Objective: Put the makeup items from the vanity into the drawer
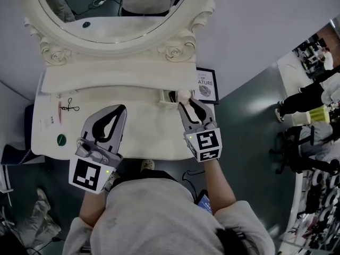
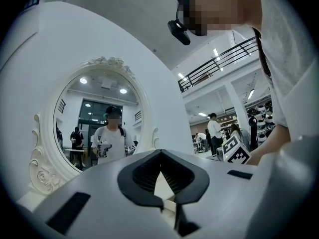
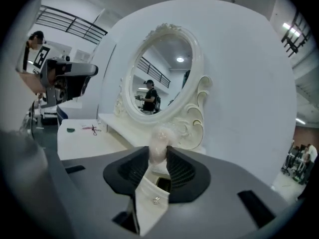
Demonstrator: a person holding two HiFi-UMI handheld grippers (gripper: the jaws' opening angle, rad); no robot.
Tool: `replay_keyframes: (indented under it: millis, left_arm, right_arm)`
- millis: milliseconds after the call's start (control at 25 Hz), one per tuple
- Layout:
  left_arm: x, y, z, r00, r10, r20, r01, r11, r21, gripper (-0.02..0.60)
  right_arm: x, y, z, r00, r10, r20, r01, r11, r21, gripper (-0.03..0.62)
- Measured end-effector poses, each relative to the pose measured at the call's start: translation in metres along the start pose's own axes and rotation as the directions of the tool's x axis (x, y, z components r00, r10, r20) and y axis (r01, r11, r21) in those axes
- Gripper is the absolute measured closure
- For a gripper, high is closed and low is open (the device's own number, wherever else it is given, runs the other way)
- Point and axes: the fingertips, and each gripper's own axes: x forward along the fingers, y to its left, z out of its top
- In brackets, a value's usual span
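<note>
My right gripper (image 1: 187, 102) is shut on a pale pink, rounded makeup item (image 1: 184, 95) and holds it over the small open drawer (image 1: 166, 98) at the back right of the white vanity top (image 1: 149, 137). In the right gripper view the pink item (image 3: 159, 139) sits between the pads, above the drawer front with its knob (image 3: 152, 203). My left gripper (image 1: 122, 109) hovers over the middle of the top, its jaws together with nothing held (image 2: 160, 153). At the far left lie a scissor-like tool (image 1: 69, 108), a red stick (image 1: 59, 112) and a green round item (image 1: 61, 139).
An oval mirror (image 1: 114, 15) in an ornate white frame stands behind a raised shelf (image 1: 117, 78). A small framed sign (image 1: 206, 85) leans at the right end. People move about on the floor to the right (image 1: 303, 102).
</note>
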Motion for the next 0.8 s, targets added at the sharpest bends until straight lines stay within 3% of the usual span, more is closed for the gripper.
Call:
replay_keyframes:
  millis: [160, 360, 600, 800]
  left_arm:
    - [0.002, 0.0, -0.001, 1.0, 0.021, -0.013, -0.02, 1.0, 0.011, 0.566]
    - [0.004, 0.003, -0.008, 0.998, 0.044, -0.037, -0.044, 0.999, 0.011, 0.567]
    - [0.006, 0.008, -0.01, 0.996, 0.072, -0.048, -0.071, 0.997, 0.018, 0.566]
    - [0.008, 0.014, -0.012, 0.995, 0.086, -0.058, -0.084, 0.996, 0.034, 0.568]
  right_arm:
    - [0.015, -0.005, -0.013, 0.995, 0.059, -0.08, -0.07, 0.987, -0.142, 0.476]
    - [0.034, -0.008, -0.045, 0.969, 0.125, -0.212, -0.186, 0.936, -0.299, 0.474]
    - [0.047, -0.004, -0.07, 0.921, 0.185, -0.342, -0.334, 0.827, -0.452, 0.474]
    - [0.055, -0.005, -0.086, 0.877, 0.2, -0.436, -0.436, 0.713, -0.549, 0.473]
